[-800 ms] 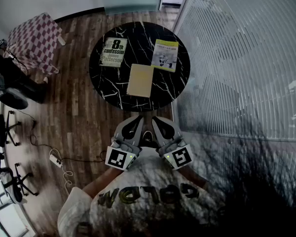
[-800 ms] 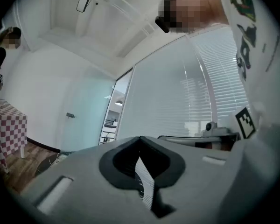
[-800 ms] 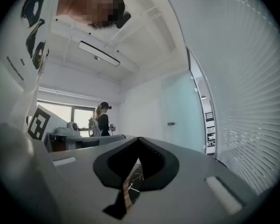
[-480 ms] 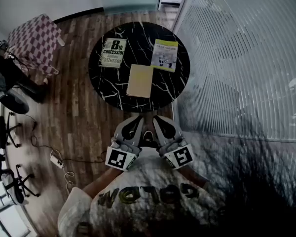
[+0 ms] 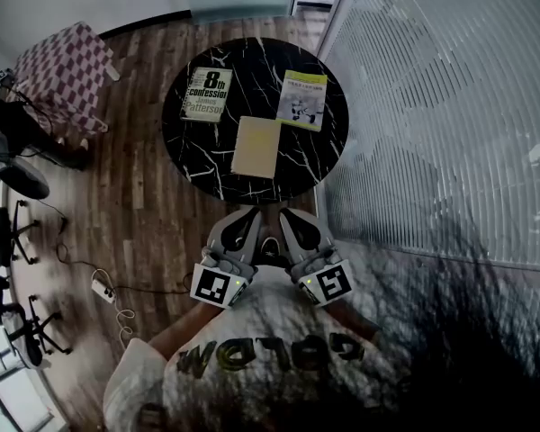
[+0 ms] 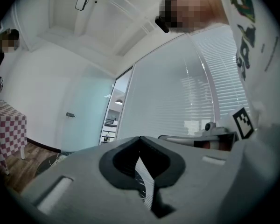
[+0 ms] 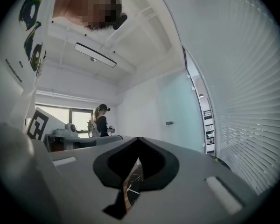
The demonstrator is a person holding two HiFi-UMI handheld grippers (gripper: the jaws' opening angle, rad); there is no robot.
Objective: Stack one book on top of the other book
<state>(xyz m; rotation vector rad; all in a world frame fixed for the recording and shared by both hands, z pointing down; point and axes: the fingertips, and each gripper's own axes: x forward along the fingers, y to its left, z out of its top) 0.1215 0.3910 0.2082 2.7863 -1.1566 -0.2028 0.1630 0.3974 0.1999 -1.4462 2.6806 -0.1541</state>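
Three books lie flat and apart on the round black tabletop (image 5: 187, 156). A novel (image 5: 207, 94) sits at about 10 o'clock, a green book (image 5: 302, 100) at about 2 o'clock, and a plain cream book (image 5: 256, 146) toward 6 o'clock, nearest the person. Nothing is stacked yet.

The left hand-held gripper (image 5: 246, 220) and the right hand-held gripper (image 5: 292, 220) are held side by side close to the body, just off the tabletop's 6 o'clock rim. Each has its jaws pressed together on nothing.

The books look like thin paperbacks, so they are probably light. They should be stiff enough when carried flat but likely to sag or fan open if pinched at one corner. Their covers may be slick. Because each lies flush on the marble, a jaw has no gap to slip under. The cream book seems the easiest to take: draw it partly past the 6 o'clock rim, then pinch mid-edge, preferably on the spine side.
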